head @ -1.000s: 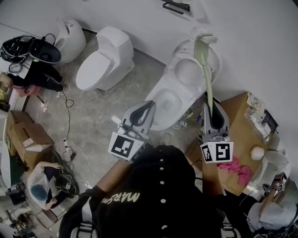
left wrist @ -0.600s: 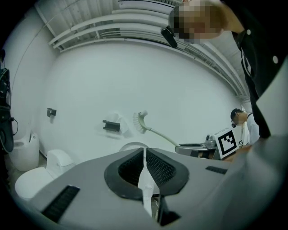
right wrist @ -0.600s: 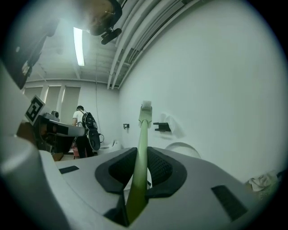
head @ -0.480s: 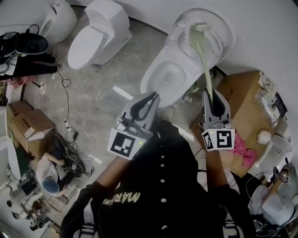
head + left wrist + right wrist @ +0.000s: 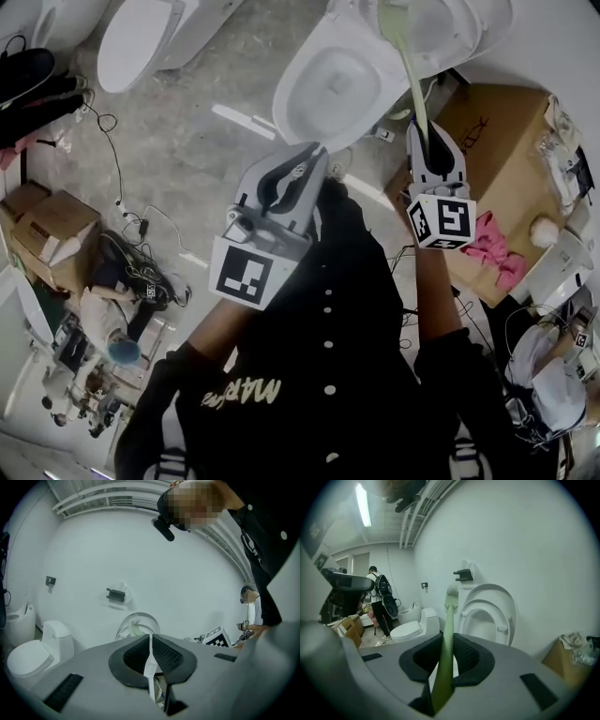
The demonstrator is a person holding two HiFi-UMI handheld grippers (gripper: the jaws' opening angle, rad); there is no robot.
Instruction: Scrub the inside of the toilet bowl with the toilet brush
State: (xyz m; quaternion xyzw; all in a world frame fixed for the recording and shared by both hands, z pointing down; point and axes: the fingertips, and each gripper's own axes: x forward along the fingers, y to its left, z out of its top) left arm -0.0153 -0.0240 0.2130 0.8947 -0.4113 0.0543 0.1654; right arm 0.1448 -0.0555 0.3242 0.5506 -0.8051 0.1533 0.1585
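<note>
Right gripper view shows the right gripper (image 5: 449, 643) clamped on the slim pale-green shaft of the toilet brush (image 5: 449, 613). Its black ribbed pads (image 5: 465, 654) press the shaft from both sides. The brush head is in the air in front of the raised seat (image 5: 490, 605) and lid, not in the bowl. In the head view, the toilet bowl (image 5: 328, 86) lies open ahead of both grippers, with the head end of the brush above and to the right of it, over the raised lid. The left gripper (image 5: 151, 641) carries nothing. Its pads sit almost together with only a thin pale slit between them. The step in hand appears to be the approach. The next move calls for tipping the head down into the oval basin and pressing the head against its wall. The bowl is smooth, glossy white ceramic. The shaft looks like rigid plastic, the floor (image 5: 187, 141) is rough grey concrete, and a brown cardboard box (image 5: 497, 131) stands just beside the toilet.
</note>
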